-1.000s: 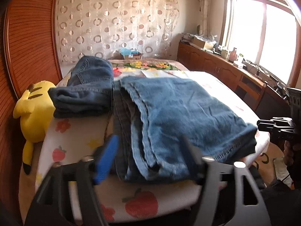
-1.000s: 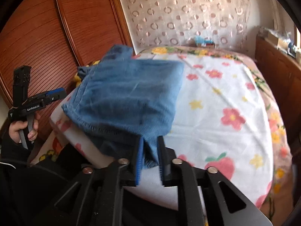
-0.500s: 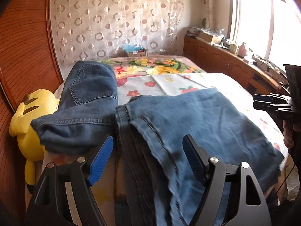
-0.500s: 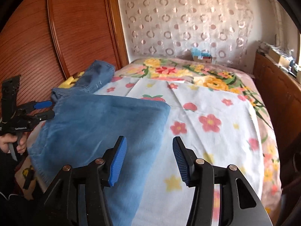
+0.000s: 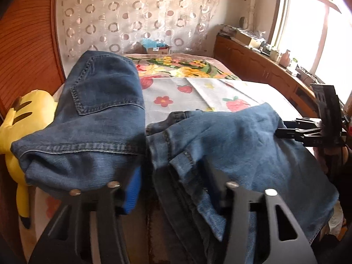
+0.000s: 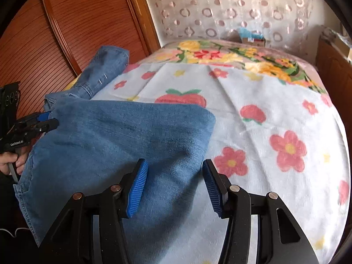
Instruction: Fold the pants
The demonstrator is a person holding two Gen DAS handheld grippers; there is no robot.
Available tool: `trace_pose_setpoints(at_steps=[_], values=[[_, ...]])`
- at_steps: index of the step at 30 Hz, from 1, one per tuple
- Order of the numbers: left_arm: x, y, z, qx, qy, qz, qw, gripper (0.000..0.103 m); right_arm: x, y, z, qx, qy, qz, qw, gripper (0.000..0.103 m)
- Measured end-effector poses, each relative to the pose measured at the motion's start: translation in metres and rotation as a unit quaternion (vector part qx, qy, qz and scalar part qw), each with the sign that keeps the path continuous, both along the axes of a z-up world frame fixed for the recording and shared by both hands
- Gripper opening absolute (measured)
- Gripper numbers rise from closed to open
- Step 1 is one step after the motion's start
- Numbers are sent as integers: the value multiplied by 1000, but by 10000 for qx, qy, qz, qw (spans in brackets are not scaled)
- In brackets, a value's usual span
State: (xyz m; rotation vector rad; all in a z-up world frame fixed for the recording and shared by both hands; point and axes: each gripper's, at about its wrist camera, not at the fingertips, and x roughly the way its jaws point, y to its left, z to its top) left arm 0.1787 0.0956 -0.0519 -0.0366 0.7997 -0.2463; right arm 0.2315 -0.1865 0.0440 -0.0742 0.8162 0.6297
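Observation:
The blue jeans point(image 5: 242, 145) lie folded on the near end of the bed, seen also as the jeans point(image 6: 123, 136) in the right wrist view. My left gripper point(image 5: 173, 189) straddles their stacked left edge and its jaws are closing. Denim sits between them, a fold drapes over the right finger, and a dark gap shows beside the blue left pad point(image 5: 133, 194). From the other side the left gripper point(image 6: 51, 118) sits at the jeans' far corner. My right gripper point(image 6: 175, 187) hovers open over the jeans' right part. In the left wrist view the right gripper point(image 5: 280, 128) is at their far right edge.
A second, darker folded pair of jeans point(image 5: 99, 114) lies to the left, touching a yellow plush toy point(image 5: 19, 127). The bed's flowered blanket point(image 6: 275, 121) spreads ahead. A wooden wardrobe point(image 6: 66, 33) stands left; a low cabinet point(image 5: 264, 70) runs under the window.
Both grippers have moved forward over the bed. The right gripper let go of the jeans' hem and opened. The left jaws have narrowed around the jeans' stacked edge.

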Motion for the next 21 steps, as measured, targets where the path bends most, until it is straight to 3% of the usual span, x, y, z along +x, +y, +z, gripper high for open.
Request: trace_pose_setpoints(at_steps=[2,4,6,13,21], values=[[-2,-4,1,40,-53,-38,10000,37,4,2,-2,56,3,36,10000,53],[-4,-8,3,119,-109,-64,9999,29,1,-1,-2,66,-17,79,9999,40],[-8,-12,7,161,-175,-119,9996,21,-3,-5,1,104,-93,115,9998,14],[-16,-22,55,123,-676,-202,9974,19,-30,-21,42,468,-619,365,9963,10],[15,-42,98,184,-1084,-329,9934,18,-41,-36,99,268,-1350,351,9899,9]])
